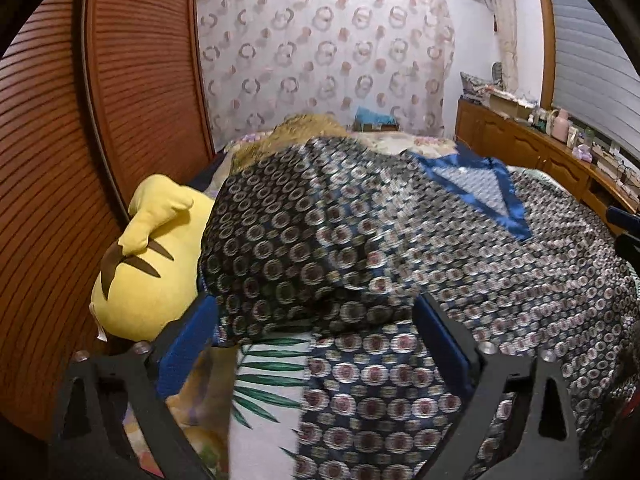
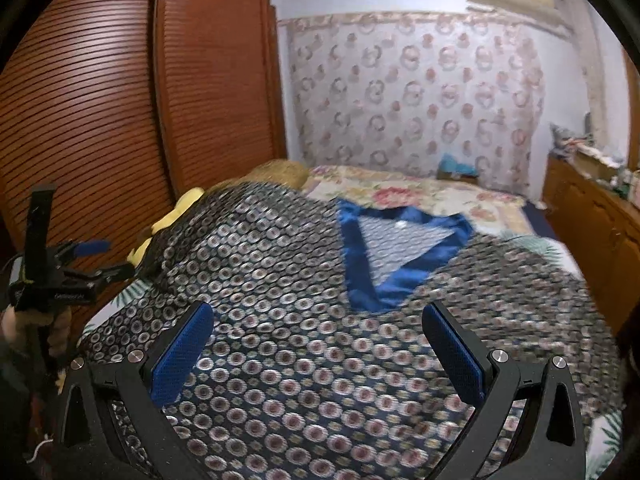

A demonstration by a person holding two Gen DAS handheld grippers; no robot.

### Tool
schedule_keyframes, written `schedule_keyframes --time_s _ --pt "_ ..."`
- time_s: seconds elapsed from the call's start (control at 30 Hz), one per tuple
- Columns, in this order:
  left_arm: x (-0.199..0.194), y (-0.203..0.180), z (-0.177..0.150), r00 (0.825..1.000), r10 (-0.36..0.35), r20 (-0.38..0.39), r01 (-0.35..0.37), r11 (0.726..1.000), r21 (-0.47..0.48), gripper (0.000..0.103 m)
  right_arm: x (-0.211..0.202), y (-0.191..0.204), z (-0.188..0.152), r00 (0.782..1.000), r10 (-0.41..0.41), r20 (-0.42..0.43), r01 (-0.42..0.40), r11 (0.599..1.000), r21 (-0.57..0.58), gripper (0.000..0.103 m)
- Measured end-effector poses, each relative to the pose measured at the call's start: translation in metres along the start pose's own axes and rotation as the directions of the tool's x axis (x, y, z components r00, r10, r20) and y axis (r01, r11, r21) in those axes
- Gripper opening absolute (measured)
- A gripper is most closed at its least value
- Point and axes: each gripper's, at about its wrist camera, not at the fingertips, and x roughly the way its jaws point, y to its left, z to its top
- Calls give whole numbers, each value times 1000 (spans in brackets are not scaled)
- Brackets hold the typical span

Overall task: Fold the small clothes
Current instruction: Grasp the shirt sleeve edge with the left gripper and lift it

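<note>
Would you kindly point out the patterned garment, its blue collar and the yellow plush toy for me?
patterned garment (image 2: 280, 340): right wrist view, on the spread front panel.
blue collar (image 2: 356, 264): right wrist view, on the left satin band of the V-neck.
yellow plush toy (image 1: 152, 280): left wrist view, on its rounded body.

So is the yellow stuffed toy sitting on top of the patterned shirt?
No, the yellow stuffed toy lies beside the patterned shirt, next to the wooden wardrobe door, with the shirt's edge draped over part of it.
</note>
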Motion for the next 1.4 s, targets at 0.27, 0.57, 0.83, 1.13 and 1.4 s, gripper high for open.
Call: schedule_keyframes --time_s 0.27,0.57,0.83,1.13,1.4 --pt "28 19 10 997 -40 -66 38 999 -39 74 31 -3 5 993 87 -80 -87 996 3 103" --pt "56 18 33 986 -134 -103 125 988 -87 43 45 -6 5 985 121 -120 -122 993 4 103" --pt "76 9 45 987 -92 -131 89 996 -32 19 47 -4 -1 983 133 -126 -131 991 20 103" --pt "59 -3 55 995 -75 -72 76 997 8 3 37 -6 -9 985 127 -115 -123 991 48 103" --pt "47 -36 81 988 -151 -30 153 986 63 2 29 -9 -10 988 118 -100 -113 992 50 103"
